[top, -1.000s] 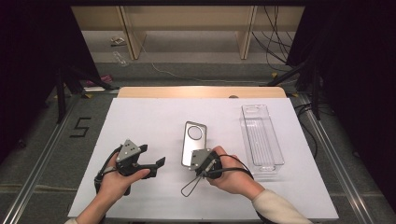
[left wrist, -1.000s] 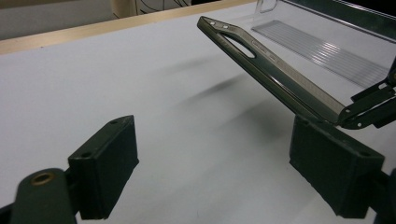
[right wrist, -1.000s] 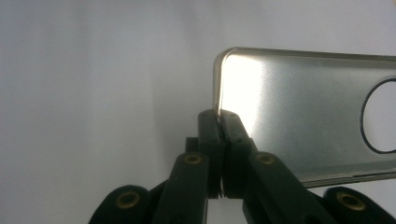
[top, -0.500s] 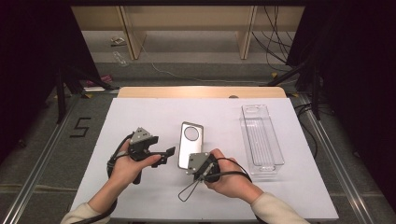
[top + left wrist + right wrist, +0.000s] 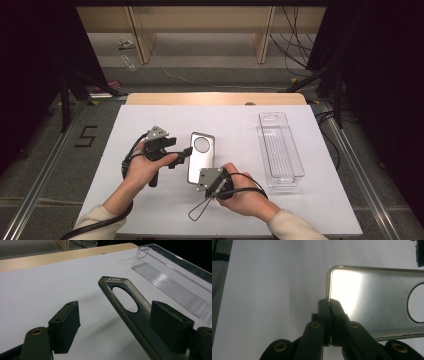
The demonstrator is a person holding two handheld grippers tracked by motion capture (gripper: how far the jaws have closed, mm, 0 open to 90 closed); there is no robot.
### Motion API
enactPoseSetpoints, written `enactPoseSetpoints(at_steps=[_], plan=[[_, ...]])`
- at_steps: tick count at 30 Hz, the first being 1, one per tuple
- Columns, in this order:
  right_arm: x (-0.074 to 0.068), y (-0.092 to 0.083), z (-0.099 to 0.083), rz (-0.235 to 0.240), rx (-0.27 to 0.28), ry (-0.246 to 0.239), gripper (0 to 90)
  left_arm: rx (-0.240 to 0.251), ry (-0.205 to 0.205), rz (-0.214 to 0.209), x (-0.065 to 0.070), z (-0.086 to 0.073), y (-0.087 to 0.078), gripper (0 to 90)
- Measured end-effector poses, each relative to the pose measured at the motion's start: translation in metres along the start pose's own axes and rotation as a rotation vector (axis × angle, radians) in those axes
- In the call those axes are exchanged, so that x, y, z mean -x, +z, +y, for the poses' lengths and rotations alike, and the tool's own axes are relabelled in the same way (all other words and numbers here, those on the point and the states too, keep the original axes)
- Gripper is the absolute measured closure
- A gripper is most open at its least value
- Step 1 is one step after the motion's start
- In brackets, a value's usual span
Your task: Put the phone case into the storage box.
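A clear grey phone case [image 5: 201, 157] with a round camera hole is held above the white table [image 5: 150, 220], with a shadow under it. My right gripper [image 5: 198, 181] is shut on the case's near short edge; in the right gripper view its jaws [image 5: 329, 302] pinch the rim of the case [image 5: 374, 302]. My left gripper [image 5: 181, 156] reaches in from the left, and its jaws have just been closing. In the left gripper view it [image 5: 112, 307] stands open astride the long edge of the case [image 5: 140, 323], neither pad pressing on it.
A clear plastic tray [image 5: 280, 150] lies lengthwise at the right side of the table, seen also beyond the case as the tray [image 5: 172, 282]. A wooden strip [image 5: 215, 98] borders the table's far edge. Cables trail from both grippers.
My left hand has moved right and forward, bringing its jaws up to the case's left edge, and the jaws stand narrower. The right gripper has kept its pinch, almost still.
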State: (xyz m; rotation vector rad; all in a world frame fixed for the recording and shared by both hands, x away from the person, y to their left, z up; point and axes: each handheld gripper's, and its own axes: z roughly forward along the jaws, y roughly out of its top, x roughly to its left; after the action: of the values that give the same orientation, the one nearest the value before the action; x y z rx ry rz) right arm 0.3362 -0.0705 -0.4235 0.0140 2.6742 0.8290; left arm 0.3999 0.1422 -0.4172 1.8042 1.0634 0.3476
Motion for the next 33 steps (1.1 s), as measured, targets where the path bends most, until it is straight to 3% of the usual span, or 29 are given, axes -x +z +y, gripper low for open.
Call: enactPoseSetpoints(at_steps=[10,21,33], plan=[[-0.004,0.0,0.002,-0.005,0.008,-0.008,89.5,0.004,-0.019,-0.004,-0.001,0.002,0.002,29.8],[-0.008,-0.001,0.006,-0.008,0.024,-0.028,89.5,-0.003,-0.043,-0.003,-0.004,0.006,0.01,41.8],[-0.011,-0.001,0.009,-0.016,0.032,-0.039,89.5,-0.021,-0.168,-0.036,-0.009,0.006,0.014,53.7]])
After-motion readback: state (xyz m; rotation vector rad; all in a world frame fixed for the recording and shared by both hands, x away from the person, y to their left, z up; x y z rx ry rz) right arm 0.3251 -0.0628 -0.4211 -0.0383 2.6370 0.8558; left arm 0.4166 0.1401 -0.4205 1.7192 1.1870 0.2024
